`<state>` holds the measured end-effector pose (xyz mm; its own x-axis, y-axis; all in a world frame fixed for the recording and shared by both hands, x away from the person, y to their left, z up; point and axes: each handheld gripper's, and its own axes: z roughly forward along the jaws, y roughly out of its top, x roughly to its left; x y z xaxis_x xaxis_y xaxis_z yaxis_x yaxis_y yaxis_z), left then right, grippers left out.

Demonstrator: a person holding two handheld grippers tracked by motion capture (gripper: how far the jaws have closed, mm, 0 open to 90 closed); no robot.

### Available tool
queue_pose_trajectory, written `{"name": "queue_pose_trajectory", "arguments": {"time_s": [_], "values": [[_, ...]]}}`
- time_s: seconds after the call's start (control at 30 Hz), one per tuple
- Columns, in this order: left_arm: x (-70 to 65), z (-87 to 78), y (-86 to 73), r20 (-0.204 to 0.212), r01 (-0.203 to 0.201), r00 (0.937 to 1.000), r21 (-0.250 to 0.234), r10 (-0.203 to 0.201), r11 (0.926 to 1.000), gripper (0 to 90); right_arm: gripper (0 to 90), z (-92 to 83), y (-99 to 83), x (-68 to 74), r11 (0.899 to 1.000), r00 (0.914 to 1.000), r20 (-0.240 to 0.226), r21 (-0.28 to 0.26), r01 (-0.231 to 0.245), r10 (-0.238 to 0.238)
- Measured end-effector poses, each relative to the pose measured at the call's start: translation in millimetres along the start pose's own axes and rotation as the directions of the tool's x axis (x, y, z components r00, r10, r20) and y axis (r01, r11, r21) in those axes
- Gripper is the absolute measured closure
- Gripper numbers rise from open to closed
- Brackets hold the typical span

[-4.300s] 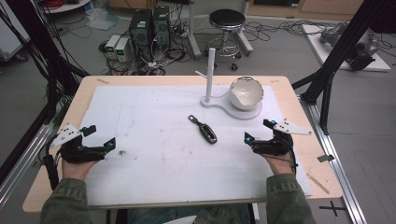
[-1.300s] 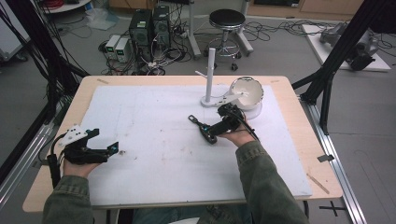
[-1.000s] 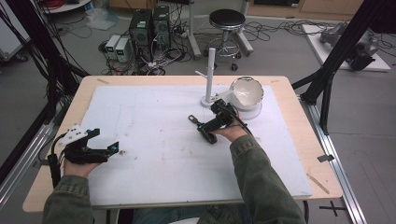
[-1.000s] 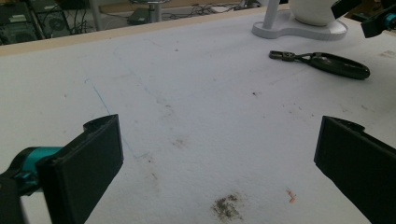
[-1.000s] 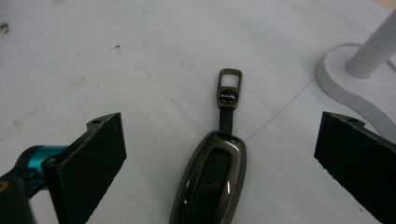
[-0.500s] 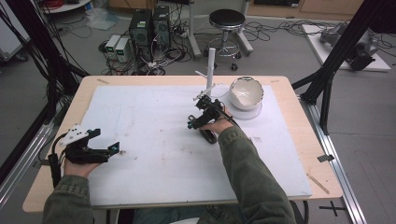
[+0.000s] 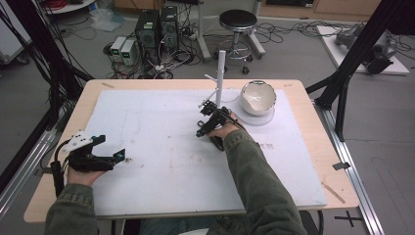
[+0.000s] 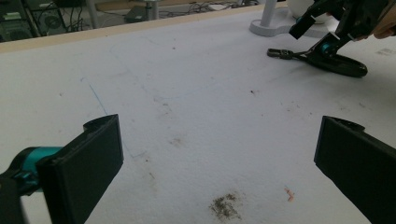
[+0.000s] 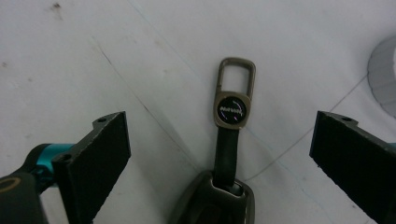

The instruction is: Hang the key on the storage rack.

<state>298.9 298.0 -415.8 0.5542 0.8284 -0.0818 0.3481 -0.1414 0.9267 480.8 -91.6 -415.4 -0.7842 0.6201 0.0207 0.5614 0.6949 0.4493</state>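
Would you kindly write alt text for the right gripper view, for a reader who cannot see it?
A black key fob with a strap and a bronze clasp lies on the white table surface, centred between the two open black jaws of the right gripper. The jaws stand wide apart on either side of it, and a grey base edge shows at the right.

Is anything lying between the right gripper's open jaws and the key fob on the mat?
Nothing visible does. The right gripper hangs open directly over the key fob, whose strap and metal clip lie on bare white mat between the jaws.
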Motion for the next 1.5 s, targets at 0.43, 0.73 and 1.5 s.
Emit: {"name": "queue_pose_trajectory", "arguments": {"time_s": [0.43,0.73,1.5], "values": [[0.1,1.5,-0.5,0.002,-0.001,1.0000,0.011,0.001,0.9999,1.8,49.0,-3.1,-0.3,-5.9,0.996,0.9975,-0.004,0.063,-0.070,0.071],[0.3,1.2,-0.6,0.006,0.002,1.0000,0.007,-0.002,1.0000,1.7,69.7,0.0,0.7,-6.9,0.988,0.9920,-0.005,0.090,-0.125,0.126],[1.0,0.9,-0.6,0.015,0.000,0.9999,0.004,0.000,1.0000,1.7,87.5,-11.7,-2.0,-9.0,0.980,0.9786,-0.081,0.076,-0.183,0.189]]}}
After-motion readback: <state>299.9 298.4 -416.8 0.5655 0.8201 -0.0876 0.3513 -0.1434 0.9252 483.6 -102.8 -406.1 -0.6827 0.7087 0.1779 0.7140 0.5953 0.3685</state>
